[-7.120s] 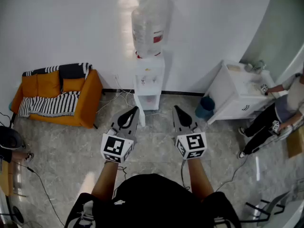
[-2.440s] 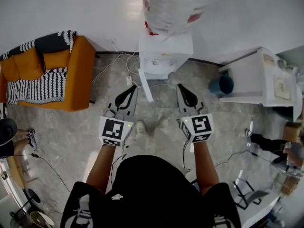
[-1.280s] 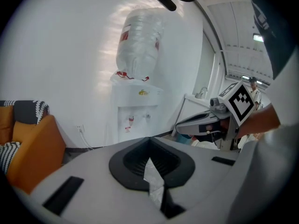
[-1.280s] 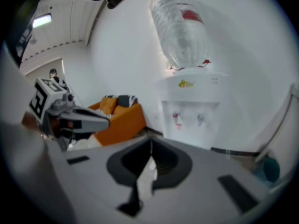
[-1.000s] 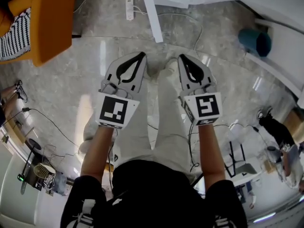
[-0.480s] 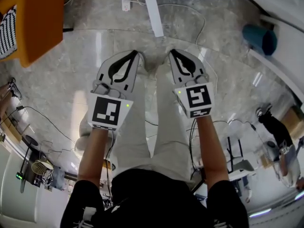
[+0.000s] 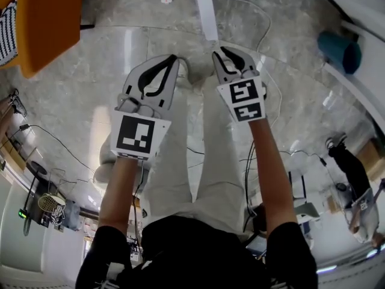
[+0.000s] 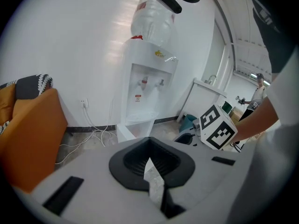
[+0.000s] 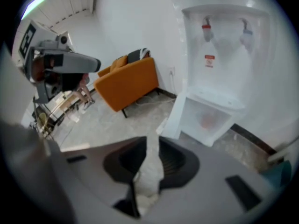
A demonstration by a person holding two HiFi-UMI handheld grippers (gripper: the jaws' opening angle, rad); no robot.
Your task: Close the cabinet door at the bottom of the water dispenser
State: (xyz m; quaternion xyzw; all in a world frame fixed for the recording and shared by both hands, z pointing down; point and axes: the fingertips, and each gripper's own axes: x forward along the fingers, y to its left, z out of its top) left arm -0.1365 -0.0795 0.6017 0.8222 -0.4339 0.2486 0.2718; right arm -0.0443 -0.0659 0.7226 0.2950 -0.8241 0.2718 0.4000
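Both grippers have sunk toward the floor since the frame a second ago, and the person has bent lower, so the head view now shows only the foot of the water dispenser (image 8: 148, 85) at its top edge. The cabinet door (image 9: 172, 118) at the bottom of the dispenser stands wide open. It is hinged on the side toward the orange sofa (image 9: 128, 80) and swung out over the floor in front of the dispenser, with the open cabinet (image 9: 210, 120) bare beside it.

The right gripper (image 7: 217, 52) is the one nearer the dispenser, just short of the door's free edge and not touching it. Its jaws have just been opening and now stand a little apart, with only floor showing between them. The left gripper (image 7: 175, 58) hangs beside it on the sofa side, farther from the dispenser, its jaws together at the tips and holding nothing.

By my reading the task is still at the approach. The walk up and the crouch are done, but the door has not been touched or pushed at all. What is left is nearly everything that counts: bring the right gripper against the door's outer face, swing it round toward the dispenser, and press it flush shut.
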